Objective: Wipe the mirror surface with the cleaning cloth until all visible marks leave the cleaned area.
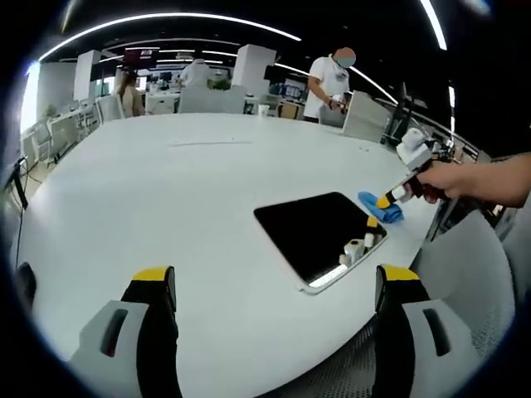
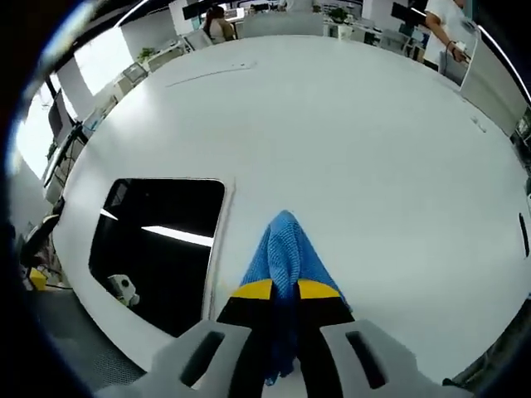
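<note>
Risk of the blue woven cleaning cloth [image 2: 282, 253] slipping out of the pinch or missing the glass.

Right gripper [image 2: 284, 292] has its yellow-tipped jaws pressed together on the cloth, which bunches up between them and fans out toward 12 o'clock over the round white table [image 2: 373, 141]. Flat rectangular dark mirror [image 2: 158, 249] lies at about 10 o'clock of that gripper, just beside the cloth but apart from it, so a stroke begun from here would likely rub bare tabletop. Only a fold seems gripped; dragging hard could tug it free. In the left gripper view the left gripper [image 1: 274, 286] hangs with jaws spread and empty, the mirror [image 1: 315, 232] at 1 o'clock, and the cloth [image 1: 380, 207] at the mirror's far edge under the other gripper [image 1: 390, 199].
</note>
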`<action>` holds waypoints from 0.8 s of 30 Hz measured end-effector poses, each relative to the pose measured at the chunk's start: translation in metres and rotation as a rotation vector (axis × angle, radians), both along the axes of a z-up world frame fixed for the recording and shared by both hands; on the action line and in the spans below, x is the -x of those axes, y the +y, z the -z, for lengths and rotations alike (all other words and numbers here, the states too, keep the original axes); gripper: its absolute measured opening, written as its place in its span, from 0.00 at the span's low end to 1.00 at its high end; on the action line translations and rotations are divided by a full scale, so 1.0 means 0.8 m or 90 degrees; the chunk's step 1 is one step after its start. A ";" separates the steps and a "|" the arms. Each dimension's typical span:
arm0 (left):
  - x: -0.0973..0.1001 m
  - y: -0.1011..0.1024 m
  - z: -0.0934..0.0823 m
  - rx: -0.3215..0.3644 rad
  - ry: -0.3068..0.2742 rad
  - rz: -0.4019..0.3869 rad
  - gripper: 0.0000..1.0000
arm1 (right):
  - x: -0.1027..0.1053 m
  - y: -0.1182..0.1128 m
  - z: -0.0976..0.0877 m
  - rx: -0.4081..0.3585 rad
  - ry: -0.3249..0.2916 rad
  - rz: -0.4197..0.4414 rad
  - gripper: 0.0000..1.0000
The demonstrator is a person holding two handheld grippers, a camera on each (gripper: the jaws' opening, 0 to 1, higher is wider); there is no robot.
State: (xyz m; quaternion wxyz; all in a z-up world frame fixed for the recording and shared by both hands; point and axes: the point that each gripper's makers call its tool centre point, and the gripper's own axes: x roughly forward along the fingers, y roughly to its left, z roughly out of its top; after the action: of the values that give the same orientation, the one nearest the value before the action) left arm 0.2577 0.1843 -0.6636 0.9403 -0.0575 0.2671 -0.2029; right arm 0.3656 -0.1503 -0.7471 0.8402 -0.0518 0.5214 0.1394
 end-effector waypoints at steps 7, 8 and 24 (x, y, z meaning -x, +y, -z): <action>-0.008 -0.013 0.006 0.005 0.001 0.024 0.99 | -0.001 -0.001 0.002 0.007 0.003 0.003 0.03; -0.006 -0.016 0.008 -0.002 0.005 0.035 0.99 | -0.002 -0.002 0.002 0.006 0.007 0.003 0.03; 0.006 -0.019 0.019 -0.009 0.009 0.050 0.99 | -0.002 -0.001 0.001 -0.003 0.026 0.006 0.03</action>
State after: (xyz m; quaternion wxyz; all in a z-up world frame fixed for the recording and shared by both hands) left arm 0.2528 0.1695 -0.6788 0.9302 -0.0416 0.2770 -0.2372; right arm 0.3673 -0.1513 -0.7483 0.8301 -0.0443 0.5386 0.1376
